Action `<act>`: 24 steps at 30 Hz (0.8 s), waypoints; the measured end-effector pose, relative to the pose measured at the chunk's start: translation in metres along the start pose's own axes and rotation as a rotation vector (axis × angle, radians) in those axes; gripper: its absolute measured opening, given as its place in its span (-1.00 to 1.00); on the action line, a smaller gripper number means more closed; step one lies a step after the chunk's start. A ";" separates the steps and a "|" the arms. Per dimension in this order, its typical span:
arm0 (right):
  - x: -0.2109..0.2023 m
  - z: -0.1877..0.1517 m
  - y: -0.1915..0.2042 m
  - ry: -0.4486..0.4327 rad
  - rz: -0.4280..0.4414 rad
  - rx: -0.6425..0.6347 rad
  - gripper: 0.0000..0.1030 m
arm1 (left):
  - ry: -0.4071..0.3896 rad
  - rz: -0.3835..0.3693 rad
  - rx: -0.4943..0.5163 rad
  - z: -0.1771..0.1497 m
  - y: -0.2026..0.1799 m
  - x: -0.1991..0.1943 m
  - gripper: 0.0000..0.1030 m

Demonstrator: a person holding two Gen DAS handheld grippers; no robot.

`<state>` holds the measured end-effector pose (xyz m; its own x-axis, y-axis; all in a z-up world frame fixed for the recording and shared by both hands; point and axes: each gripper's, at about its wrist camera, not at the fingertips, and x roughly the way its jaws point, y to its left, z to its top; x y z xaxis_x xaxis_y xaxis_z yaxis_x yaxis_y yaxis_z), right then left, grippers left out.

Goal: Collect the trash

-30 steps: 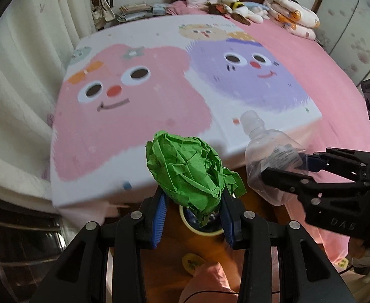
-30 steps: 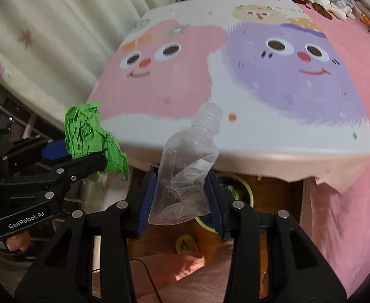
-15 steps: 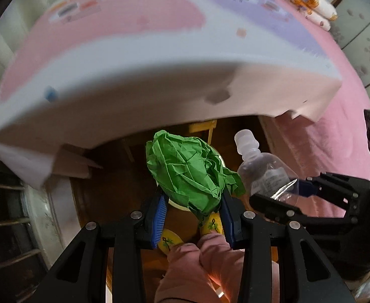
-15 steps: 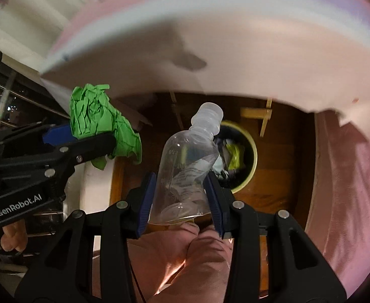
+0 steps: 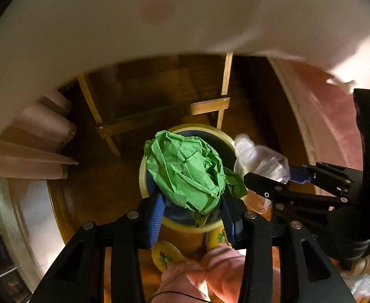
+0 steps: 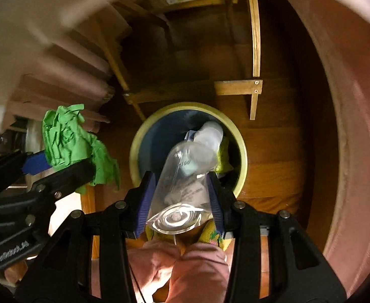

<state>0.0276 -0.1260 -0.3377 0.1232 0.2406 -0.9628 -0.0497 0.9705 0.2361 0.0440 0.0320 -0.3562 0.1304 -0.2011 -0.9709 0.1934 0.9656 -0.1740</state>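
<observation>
My left gripper (image 5: 192,207) is shut on a crumpled green paper ball (image 5: 185,171), held right over a round bin with a yellow-green rim (image 5: 142,176). My right gripper (image 6: 180,194) is shut on a clear plastic bottle (image 6: 190,174), neck pointing down into the same bin (image 6: 243,156), whose blue inside holds some trash. In the right wrist view the green paper ball (image 6: 66,141) and left gripper (image 6: 58,166) sit left of the bin. The bottle (image 5: 260,164) and right gripper (image 5: 283,179) show at right in the left wrist view.
The bin stands on a wooden floor (image 6: 273,151) under the table's cloth edge (image 5: 134,25), beside light wooden frame legs (image 6: 255,85). A pink bedspread (image 6: 349,126) hangs at right. The person's pink trouser knees (image 6: 185,265) and yellow slippers (image 5: 164,255) are near the bin.
Both grippers have tipped down from the tabletop view and dropped below the table edge, closing in on the bin. Each still holds its item.
</observation>
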 end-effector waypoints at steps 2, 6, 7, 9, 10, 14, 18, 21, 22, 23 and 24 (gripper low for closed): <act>0.021 0.004 -0.007 0.004 0.003 0.007 -0.25 | 0.010 0.003 -0.005 0.003 -0.004 0.023 -0.06; 0.046 0.008 -0.019 0.011 0.027 0.043 -0.21 | 0.028 0.016 -0.017 0.005 -0.001 0.055 0.53; 0.051 0.003 -0.021 0.011 0.030 0.052 -0.16 | 0.033 0.029 -0.026 0.003 0.001 0.060 0.61; 0.053 0.003 -0.022 0.006 0.026 0.064 0.07 | 0.042 0.044 -0.050 0.001 0.006 0.068 0.75; 0.053 0.001 -0.022 -0.001 0.023 0.066 0.08 | 0.044 0.056 -0.059 0.000 0.009 0.071 0.75; 0.050 -0.001 -0.017 -0.008 0.013 0.062 0.15 | 0.035 0.079 -0.072 -0.009 0.021 0.064 0.77; 0.036 -0.005 -0.009 -0.019 0.000 0.052 0.17 | 0.012 0.094 -0.086 -0.015 0.024 0.044 0.77; 0.022 -0.007 -0.005 -0.029 -0.001 0.058 0.17 | -0.008 0.098 -0.108 -0.017 0.025 0.022 0.77; 0.016 -0.008 -0.003 -0.032 -0.004 0.058 0.17 | -0.012 0.100 -0.113 -0.017 0.025 0.015 0.77; 0.011 -0.008 -0.001 -0.037 -0.004 0.059 0.18 | -0.018 0.101 -0.119 -0.016 0.025 0.008 0.77; 0.005 -0.007 0.001 -0.043 -0.005 0.059 0.18 | -0.027 0.103 -0.126 -0.016 0.025 0.000 0.77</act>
<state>0.0210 -0.1239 -0.3427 0.1654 0.2351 -0.9578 0.0098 0.9707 0.2400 0.0334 0.0583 -0.3631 0.1698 -0.1024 -0.9801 0.0546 0.9940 -0.0944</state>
